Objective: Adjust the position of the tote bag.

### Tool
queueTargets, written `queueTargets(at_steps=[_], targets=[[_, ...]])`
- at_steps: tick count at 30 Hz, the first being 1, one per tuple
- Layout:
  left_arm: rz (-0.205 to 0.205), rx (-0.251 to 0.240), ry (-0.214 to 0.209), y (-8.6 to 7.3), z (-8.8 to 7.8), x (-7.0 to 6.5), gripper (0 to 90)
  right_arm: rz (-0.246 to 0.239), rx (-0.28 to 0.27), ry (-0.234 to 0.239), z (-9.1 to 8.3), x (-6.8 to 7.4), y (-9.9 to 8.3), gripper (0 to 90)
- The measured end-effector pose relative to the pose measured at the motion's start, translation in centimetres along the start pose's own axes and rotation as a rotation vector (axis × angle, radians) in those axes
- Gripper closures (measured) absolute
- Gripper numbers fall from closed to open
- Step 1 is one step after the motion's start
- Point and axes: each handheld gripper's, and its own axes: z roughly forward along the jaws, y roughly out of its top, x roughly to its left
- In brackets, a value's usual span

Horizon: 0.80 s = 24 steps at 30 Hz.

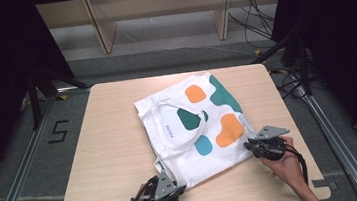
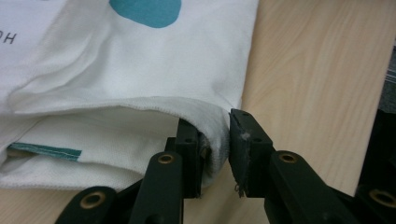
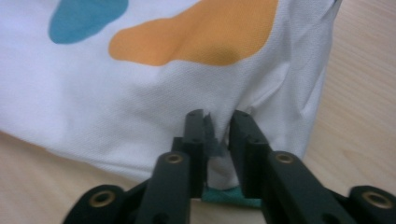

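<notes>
A white tote bag with orange, teal and blue blotches lies flat on the wooden table, its strap handles folded over it. My left gripper sits at the bag's near left corner. In the left gripper view that gripper is shut on the thick hemmed corner of the bag. My right gripper is at the bag's near right corner. The right gripper view shows its jaws pinched on a fold of white cloth below an orange blotch.
Bare tabletop surrounds the bag, widest on the left side. Metal rails run along both sides of the table. Behind it stand wooden frame legs and loose cables on the floor.
</notes>
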Motion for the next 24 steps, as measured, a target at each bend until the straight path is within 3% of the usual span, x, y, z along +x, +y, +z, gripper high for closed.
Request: queueTargets(at_steps=[1,4,6,7,8,10,12,13,15,16,17,19,22,24], targets=[[0.002,-0.020,-0.001,0.0,0.3,-0.3,73.8,-0.008,0.011,0.000,0.2,-0.2,0.2,83.1],[0.048,-0.004,-0.026,0.6,0.9,-1.1,74.5,-0.055,0.023,-0.031,0.9,-1.2,0.8,85.8],[0.049,-0.014,-0.031,1.1,1.8,-2.0,74.9,-0.066,0.048,-0.055,1.4,-1.7,1.2,86.1],[0.044,-0.005,-0.052,1.4,2.3,-2.4,75.3,-0.089,0.046,-0.074,1.8,-2.1,1.4,86.2],[0.037,-0.025,-0.047,1.8,3.2,-2.9,75.5,-0.083,0.063,-0.084,2.1,-2.3,1.7,86.4],[0.063,-0.012,-0.066,2.8,4.4,-3.7,75.4,-0.102,0.061,-0.119,2.7,-3.2,2.1,86.4],[0.072,-0.034,-0.084,3.7,5.9,-4.6,75.3,-0.110,0.045,-0.142,3.3,-4.5,2.4,86.4],[0.082,-0.018,-0.100,4.1,6.5,-5.0,75.2,-0.089,0.052,-0.139,3.5,-5.1,2.5,85.7],[0.087,-0.034,-0.113,4.8,7.7,-5.6,74.1,-0.067,0.036,-0.137,4.1,-6.3,2.4,82.7],[0.065,-0.061,-0.125,5.0,8.4,-6.1,72.8,-0.065,0.028,-0.132,4.4,-6.9,2.3,79.4],[0.083,-0.045,-0.136,5.3,8.7,-6.2,70.1,-0.045,0.016,-0.126,4.5,-7.4,2.2,73.1],[0.089,-0.057,-0.148,5.4,9.1,-6.7,61.9,0.026,0.009,-0.182,3.9,-7.9,2.4,58.1],[0.118,-0.042,-0.159,5.5,8.2,-6.8,45.2,0.111,-0.050,-0.214,1.9,-7.7,3.1,47.4],[0.133,-0.026,-0.125,5.4,5.6,-6.0,35.8,0.131,-0.093,-0.182,0.2,-6.8,3.6,43.0]])
